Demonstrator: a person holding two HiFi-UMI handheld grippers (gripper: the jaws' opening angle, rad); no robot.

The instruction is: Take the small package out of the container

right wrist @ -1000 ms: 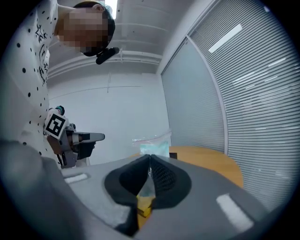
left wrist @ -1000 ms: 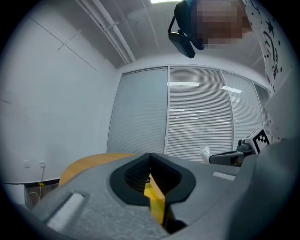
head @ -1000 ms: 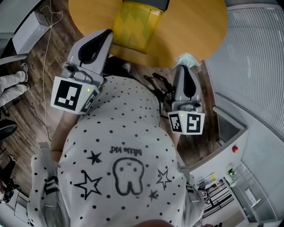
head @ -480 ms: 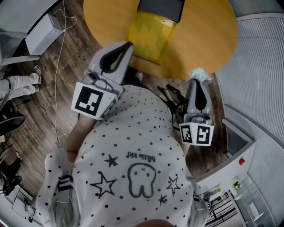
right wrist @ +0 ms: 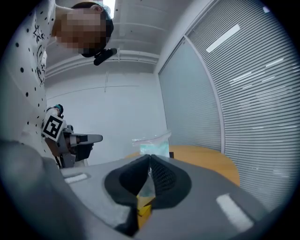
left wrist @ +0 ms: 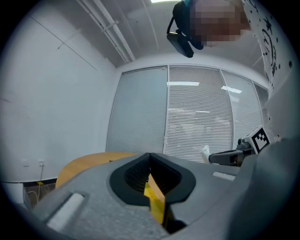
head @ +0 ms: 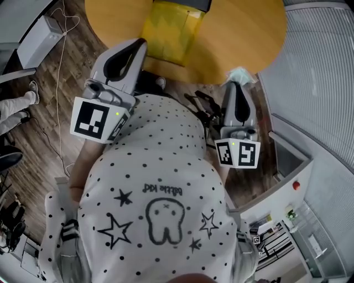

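Observation:
A yellow container (head: 168,27) lies on the round wooden table (head: 243,33). My left gripper (head: 141,43) hangs at the table's near edge, right beside the container's left side. Its jaws (left wrist: 150,157) are shut, and I see nothing pinched between them. The right gripper (head: 237,84) is off the table's near right rim. It is shut on the small package (head: 241,74), a clear bag with a teal insert. In the right gripper view the package (right wrist: 152,146) sticks up past the closed pads of that gripper (right wrist: 150,157), apart from the container.
A black object (head: 185,4) lies at the container's far end. On the wooden floor to the left are a white box (head: 36,36), a cable, and a bystander's legs (head: 14,105). A grey cabinet with a red button (head: 293,185) stands at the right beside slatted blinds.
The head view swung to one side and came back. Both grippers keep their places by the table, and the package stays in the right jaws.

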